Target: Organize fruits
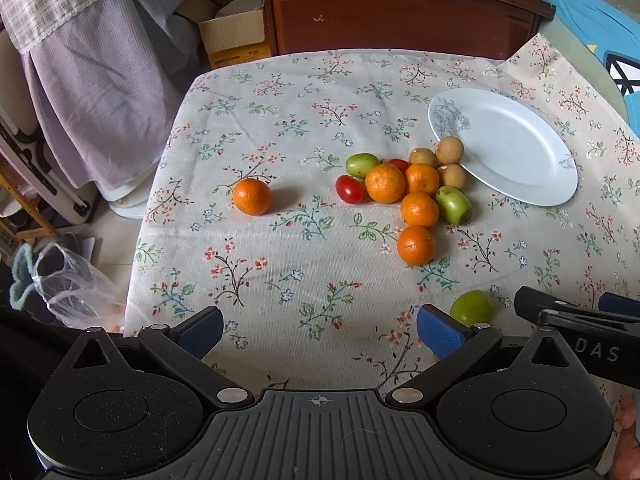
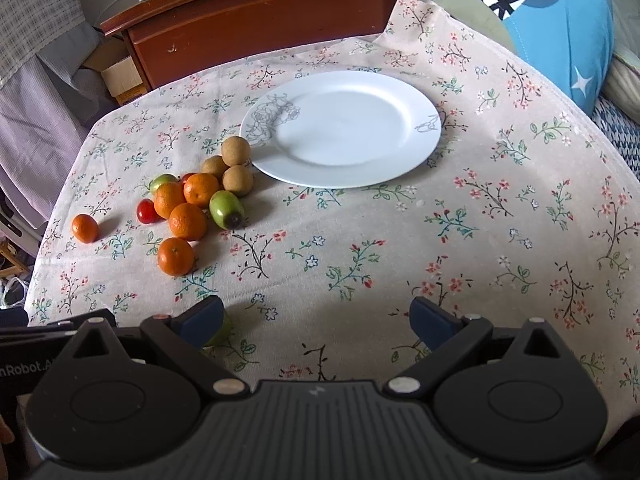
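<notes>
A heap of fruit lies on the floral tablecloth: several oranges, red cherry tomatoes, green jujubes and three brown longans. One orange lies alone to the left. A lone green fruit lies near my left gripper's right finger. The white plate holds nothing and touches the longans. My left gripper is open above the near cloth. In the right wrist view the same heap lies left of the plate, and my right gripper is open, holding nothing.
A dark wooden cabinet stands behind the table. A cardboard box and hanging cloth are at the left, with a plastic bag on the floor. A blue cushion lies at the right. The right gripper's body shows beside my left one.
</notes>
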The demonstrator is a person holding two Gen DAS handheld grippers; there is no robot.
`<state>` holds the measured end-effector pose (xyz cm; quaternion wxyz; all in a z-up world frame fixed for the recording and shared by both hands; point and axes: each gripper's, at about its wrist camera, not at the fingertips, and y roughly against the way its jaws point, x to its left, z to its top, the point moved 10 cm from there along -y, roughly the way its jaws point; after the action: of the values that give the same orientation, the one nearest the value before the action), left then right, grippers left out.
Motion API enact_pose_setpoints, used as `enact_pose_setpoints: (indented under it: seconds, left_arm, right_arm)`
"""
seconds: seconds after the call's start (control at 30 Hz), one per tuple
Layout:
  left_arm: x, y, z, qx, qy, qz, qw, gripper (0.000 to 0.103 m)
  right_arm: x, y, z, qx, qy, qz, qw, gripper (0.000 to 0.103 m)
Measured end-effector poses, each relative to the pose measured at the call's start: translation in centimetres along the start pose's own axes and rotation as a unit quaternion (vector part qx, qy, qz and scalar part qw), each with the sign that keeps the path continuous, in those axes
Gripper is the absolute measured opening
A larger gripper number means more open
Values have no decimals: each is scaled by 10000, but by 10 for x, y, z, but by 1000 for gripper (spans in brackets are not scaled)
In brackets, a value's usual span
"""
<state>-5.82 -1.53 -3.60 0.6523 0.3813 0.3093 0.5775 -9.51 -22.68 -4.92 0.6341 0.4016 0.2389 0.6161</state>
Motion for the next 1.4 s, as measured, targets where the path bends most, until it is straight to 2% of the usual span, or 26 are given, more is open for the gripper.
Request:
enact_pose_setpoints:
  seconds: [0.3, 0.57, 0.87, 1.07, 1.13, 1.2, 1.27, 1.33, 1.4]
  left_arm:
    - [-11, 6, -13, -42, -298, -206, 9993, 103]
    - [-34, 10, -30, -171, -700, -527, 9960, 103]
    - [-66, 6, -36, -414, -1052, -924, 9893, 98]
    - [-79, 0, -39, -478, -1223, -1062, 9856, 85]
    - [-82, -3, -41, -505, -1332, -1055, 9842, 76]
    - [-83, -5, -42, -508, -1391, -1069, 9832, 53]
    - [-82, -7, -44, -465, -1327, -1174, 9831, 40]
    - [-80, -7, -44, -507, -1291, -1232, 9826, 40]
    - [-80, -6, -44, -551, -1325, -1295, 9811, 33]
  right_arm:
    - [-18, 18, 5, -153, -231, 148, 9995, 94]
    - [-54, 22, 12, -209, -1072, 187, 9938, 83]
    - [-43, 19, 9, -169, -976, 442, 9941, 73]
    - [-38, 16, 6, -128, -938, 520, 9942, 65]
    - [-36, 15, 5, -113, -919, 568, 9941, 64]
    - [-33, 13, 4, -102, -906, 631, 9938, 61]
    - [-30, 12, 4, -84, -902, 720, 9933, 59]
    - [-26, 11, 4, -85, -900, 813, 9926, 59]
    - [-22, 10, 4, -107, -881, 907, 9919, 56]
